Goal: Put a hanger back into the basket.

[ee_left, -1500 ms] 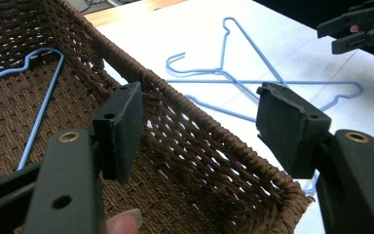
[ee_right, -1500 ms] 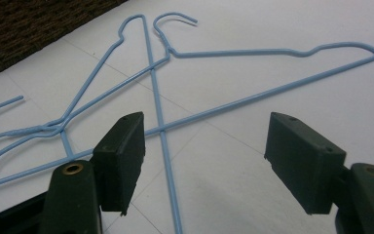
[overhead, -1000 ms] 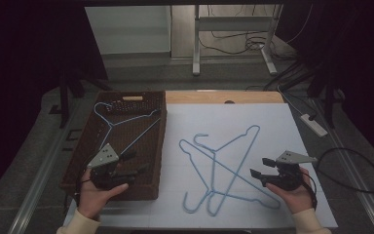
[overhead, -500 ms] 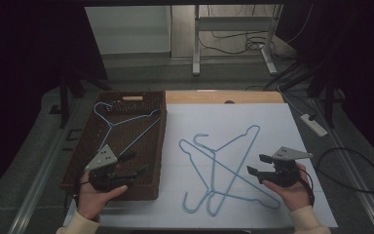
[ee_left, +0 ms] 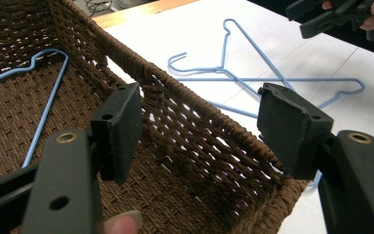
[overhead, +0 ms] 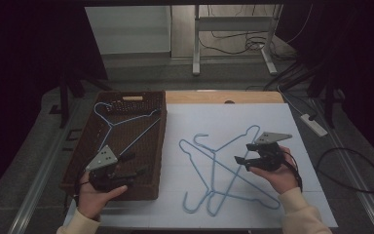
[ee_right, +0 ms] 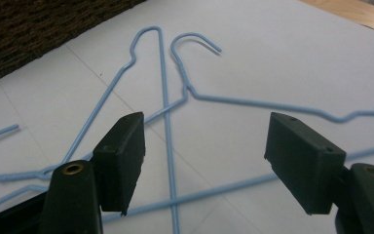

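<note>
Two blue wire hangers lie crossed on the white table sheet, just beside a brown wicker basket that already holds a third hanger; the layout suggests the hangers are being gathered into the basket. The right gripper hovers over the crossed pair, jaws wide and empty, apparently lining up on one wire. Because the hangers overlap, lifting one may drag the other. The left gripper rests over the basket's near right corner, jaws wide with nothing between them; the basket wall sits below its pads, though contact cannot be judged. A power strip lies beyond the sheet's right edge.
</note>
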### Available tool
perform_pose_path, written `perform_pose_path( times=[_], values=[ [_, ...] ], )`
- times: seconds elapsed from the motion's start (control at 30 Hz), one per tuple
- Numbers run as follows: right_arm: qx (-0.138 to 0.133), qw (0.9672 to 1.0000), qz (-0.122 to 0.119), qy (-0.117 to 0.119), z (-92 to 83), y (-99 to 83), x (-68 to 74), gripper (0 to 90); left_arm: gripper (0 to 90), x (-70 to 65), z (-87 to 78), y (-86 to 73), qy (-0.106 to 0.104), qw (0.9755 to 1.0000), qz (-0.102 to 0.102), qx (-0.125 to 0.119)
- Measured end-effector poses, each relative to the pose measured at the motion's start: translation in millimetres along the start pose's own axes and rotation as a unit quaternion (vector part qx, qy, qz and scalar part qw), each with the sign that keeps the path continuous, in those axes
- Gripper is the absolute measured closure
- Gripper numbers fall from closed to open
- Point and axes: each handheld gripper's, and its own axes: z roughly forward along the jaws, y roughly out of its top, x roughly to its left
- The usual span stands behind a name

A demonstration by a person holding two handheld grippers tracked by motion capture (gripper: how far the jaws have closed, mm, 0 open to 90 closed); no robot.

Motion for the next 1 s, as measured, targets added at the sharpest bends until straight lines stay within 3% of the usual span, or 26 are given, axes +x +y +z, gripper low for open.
perform_pose_path(
  times=[0.27,0.37,0.7,1.0],
  values=[
    [0.032,0.9992,-0.014,0.016,20.5,22.4,-1.0,31.0,34.3,-2.0,3.2,0.0,0.0,1.0,0.002,0.005],
    [0.036,0.9989,-0.007,0.03,27.7,26.9,-3.0,31.0,34.9,-2.1,2.8,-0.3,-0.002,0.9999,0.005,0.01],
    [0.063,0.9972,-0.015,0.037,54.3,43.1,-1.9,30.5,34.4,-0.2,1.8,-0.5,-0.002,1.0,0.001,0.008],
    [0.1,0.9936,-0.031,0.043,82.7,53.3,-0.1,30.3,34.4,0.5,4.3,-1.6,-0.003,0.9999,0.0,0.013]
  ],
)
